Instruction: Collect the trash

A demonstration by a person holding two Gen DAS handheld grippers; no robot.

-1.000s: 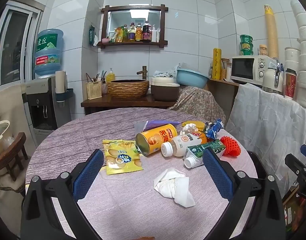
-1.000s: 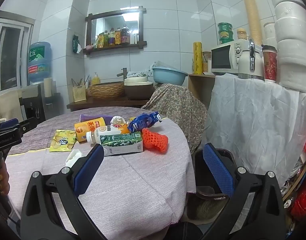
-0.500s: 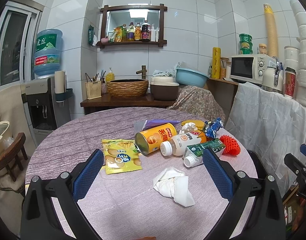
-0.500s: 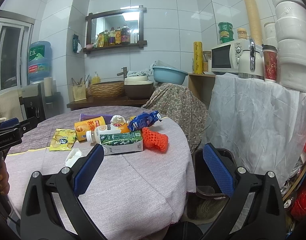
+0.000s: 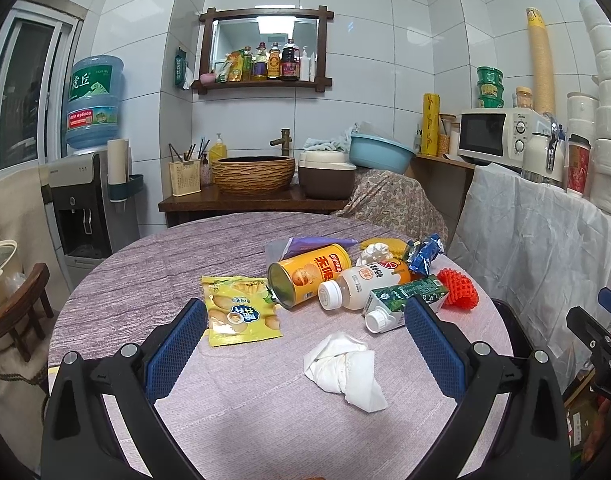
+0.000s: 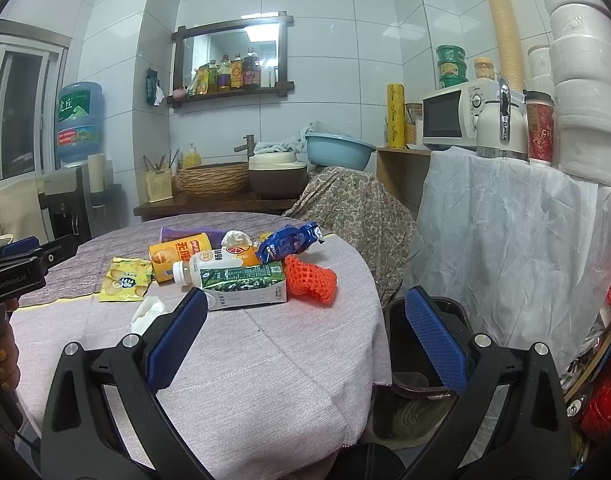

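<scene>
Trash lies on a round table (image 5: 145, 280) with a purple cloth: a crumpled white tissue (image 5: 343, 370), a yellow snack bag (image 5: 239, 314), an orange chip can (image 5: 307, 274), a white bottle (image 5: 361, 284), a green milk carton (image 5: 405, 298), an orange foam net (image 5: 457, 290) and a blue wrapper (image 5: 423, 252). My left gripper (image 5: 303, 350) is open and empty, just short of the tissue. My right gripper (image 6: 305, 340) is open and empty at the table's right edge, near the carton (image 6: 245, 284) and net (image 6: 311, 280). A dark bin (image 6: 425, 344) stands on the floor beside the table.
A covered counter (image 6: 505, 240) with a microwave (image 6: 457, 114) and stacked cups is at the right. A wooden shelf with a basin (image 5: 253, 174) is behind the table. A water dispenser (image 5: 79, 208) stands at the left. A small wooden stool (image 5: 19, 308) is at the far left.
Both grippers have drifted slightly; the scene is nearly the same. Nothing was taken hold of or let go.
</scene>
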